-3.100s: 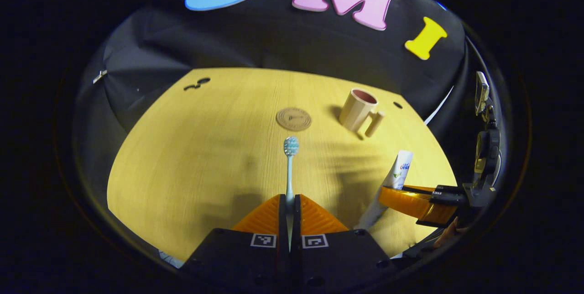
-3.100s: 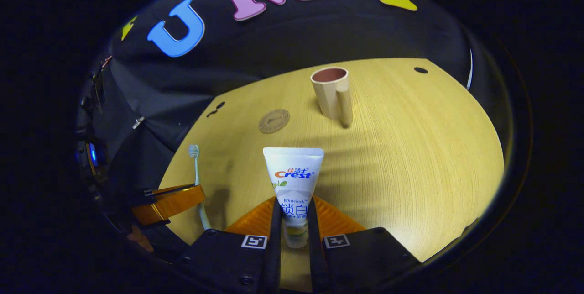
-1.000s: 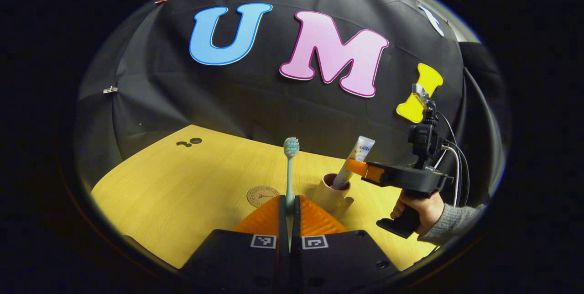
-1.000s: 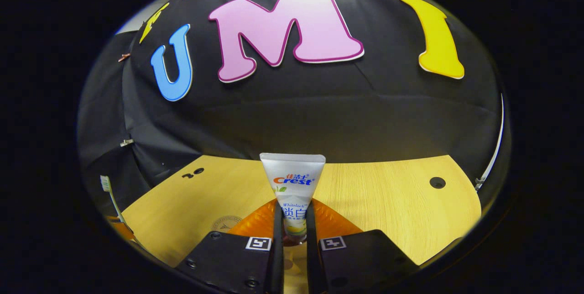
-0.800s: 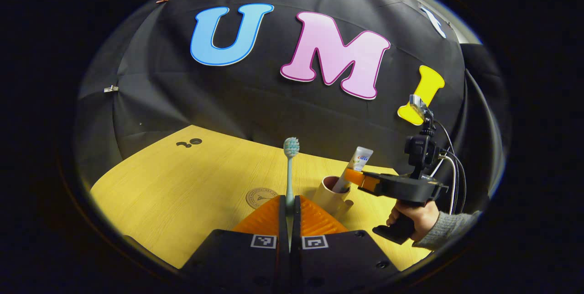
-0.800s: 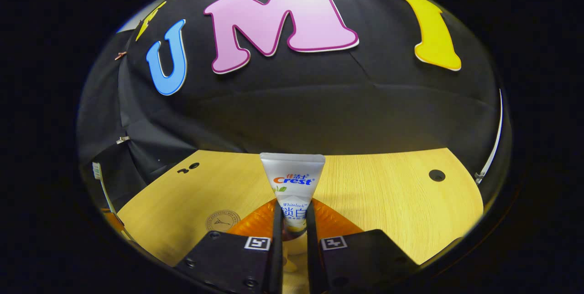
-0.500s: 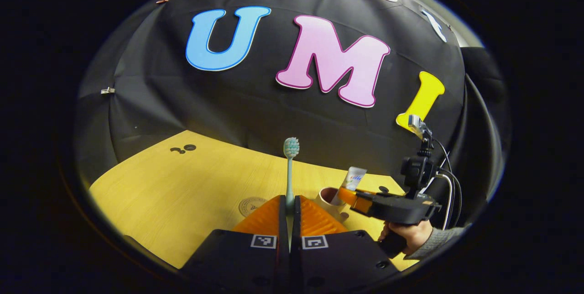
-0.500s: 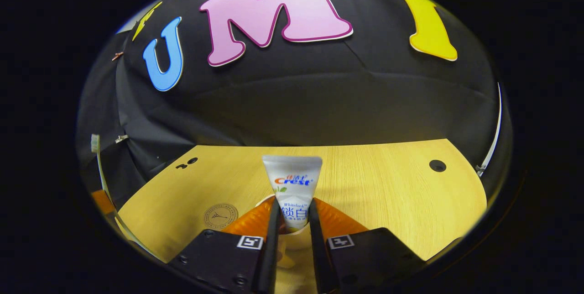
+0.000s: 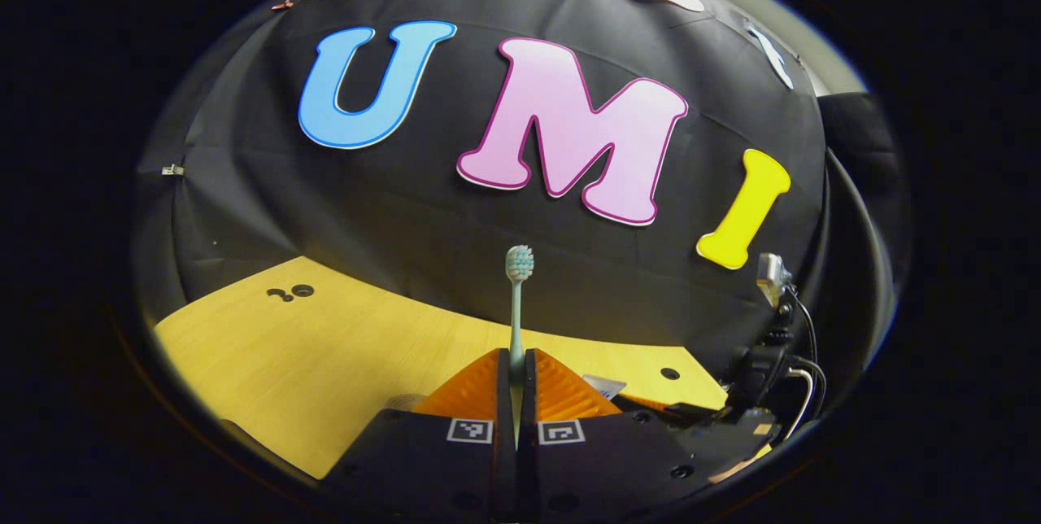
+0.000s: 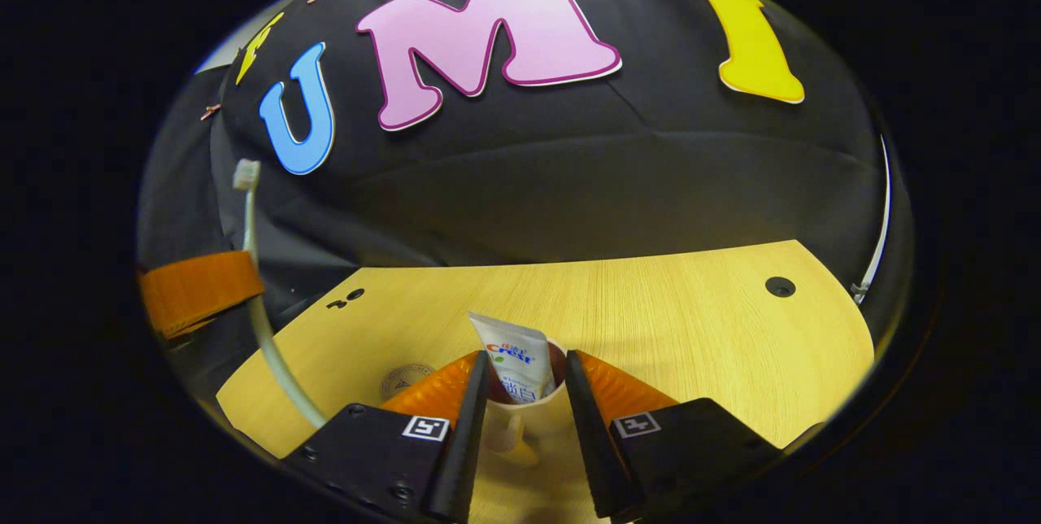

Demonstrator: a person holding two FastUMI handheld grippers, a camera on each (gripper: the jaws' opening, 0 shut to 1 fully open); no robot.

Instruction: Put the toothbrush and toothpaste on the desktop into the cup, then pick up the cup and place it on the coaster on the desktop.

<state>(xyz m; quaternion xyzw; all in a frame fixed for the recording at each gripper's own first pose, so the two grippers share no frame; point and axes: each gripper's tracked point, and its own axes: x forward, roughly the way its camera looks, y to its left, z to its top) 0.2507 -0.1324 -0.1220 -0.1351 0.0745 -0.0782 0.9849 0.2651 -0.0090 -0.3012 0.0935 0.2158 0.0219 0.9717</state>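
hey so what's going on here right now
A person is working with a gripper in each hand. The right gripper has its jaws open around the cup, and the toothpaste now stands tilted inside the cup, released. The left gripper is shut on the toothbrush, holding it upright above the desktop. The coaster lies just left of the cup.

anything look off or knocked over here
Nothing stands out. The toothpaste leans inside the upright cup between the open right gripper fingers; the left gripper holds the toothbrush upright.
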